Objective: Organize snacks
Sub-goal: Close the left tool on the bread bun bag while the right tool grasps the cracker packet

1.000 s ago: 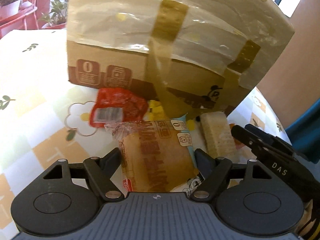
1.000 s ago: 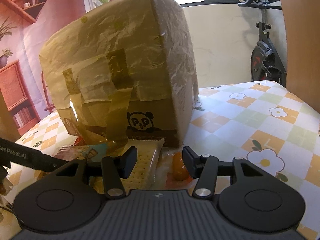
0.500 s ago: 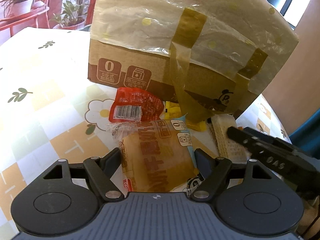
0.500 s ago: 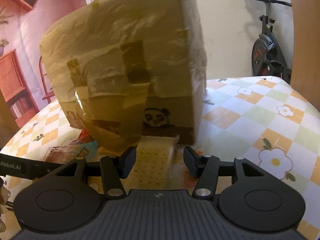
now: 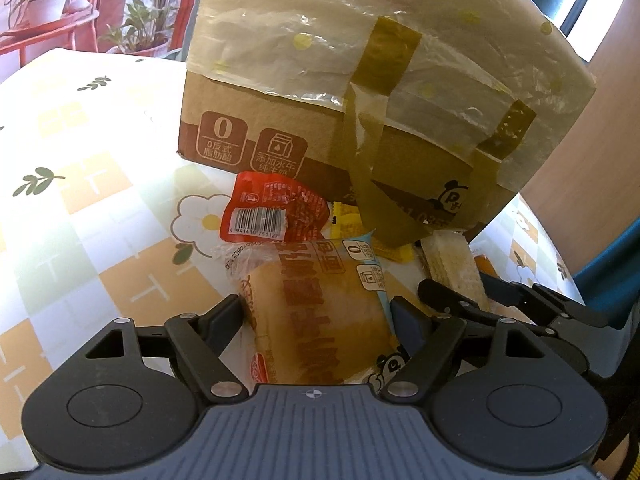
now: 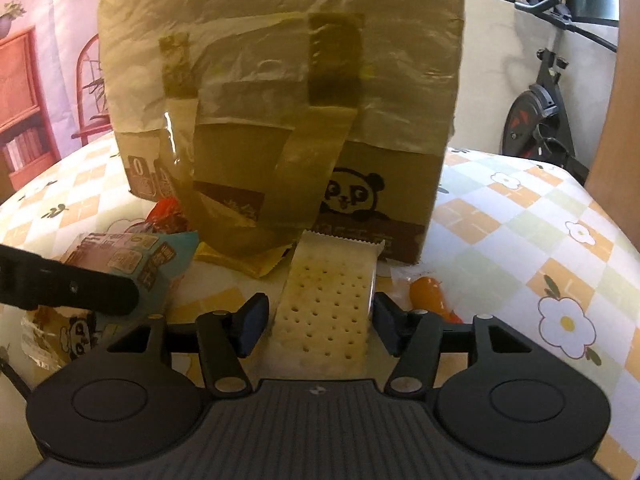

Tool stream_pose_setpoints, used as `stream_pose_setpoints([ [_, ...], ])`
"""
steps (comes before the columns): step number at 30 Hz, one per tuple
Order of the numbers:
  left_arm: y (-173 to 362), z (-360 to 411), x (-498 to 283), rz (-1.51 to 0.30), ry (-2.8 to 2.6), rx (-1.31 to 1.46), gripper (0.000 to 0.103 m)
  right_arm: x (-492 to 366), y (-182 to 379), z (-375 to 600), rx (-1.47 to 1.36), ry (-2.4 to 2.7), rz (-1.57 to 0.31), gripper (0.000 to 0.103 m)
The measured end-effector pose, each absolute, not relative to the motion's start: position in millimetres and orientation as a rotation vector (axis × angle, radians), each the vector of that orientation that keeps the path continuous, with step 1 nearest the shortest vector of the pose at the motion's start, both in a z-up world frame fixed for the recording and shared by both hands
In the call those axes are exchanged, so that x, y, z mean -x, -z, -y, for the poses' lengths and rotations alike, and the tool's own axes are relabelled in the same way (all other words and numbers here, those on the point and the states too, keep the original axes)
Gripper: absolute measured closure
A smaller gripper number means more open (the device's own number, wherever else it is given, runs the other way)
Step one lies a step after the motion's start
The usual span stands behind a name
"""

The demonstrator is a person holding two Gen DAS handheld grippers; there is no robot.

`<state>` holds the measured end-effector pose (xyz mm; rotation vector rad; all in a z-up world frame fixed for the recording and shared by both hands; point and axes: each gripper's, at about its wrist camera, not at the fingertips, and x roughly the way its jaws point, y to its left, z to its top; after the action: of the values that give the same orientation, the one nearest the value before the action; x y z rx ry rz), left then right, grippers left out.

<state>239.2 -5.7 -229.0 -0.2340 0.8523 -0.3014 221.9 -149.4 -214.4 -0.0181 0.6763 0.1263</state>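
A cardboard box, draped in a plastic bag and brown tape, is stood on the table, well in from its edges; it is judged stiff and bulky, best left alone. Before it the snacks are scattered – a wrapped bread bun is bracketed by the left gripper, whose fingers sit at the wrapper's sides; whether it is actually squeezed cannot be told; it is judged light, soft and crushable, the film slippery, so the long sides should be taken gently. A cracker pack lies between the spread fingers of the right gripper – stiff but brittle, best pinched across its width; a red packet and a small orange snack lie beside, untouched.
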Motion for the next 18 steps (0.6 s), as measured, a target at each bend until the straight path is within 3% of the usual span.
stream_pose_setpoints([
  [7, 229, 6, -239, -0.850, 0.300, 0.235, 0.021, -219, 213, 158, -0.023, -0.140, -0.662, 0.051],
  [18, 229, 6, -238, -0.855, 0.296, 0.247, 0.022, -215, 210, 156, -0.023, -0.205, -0.658, 0.052],
])
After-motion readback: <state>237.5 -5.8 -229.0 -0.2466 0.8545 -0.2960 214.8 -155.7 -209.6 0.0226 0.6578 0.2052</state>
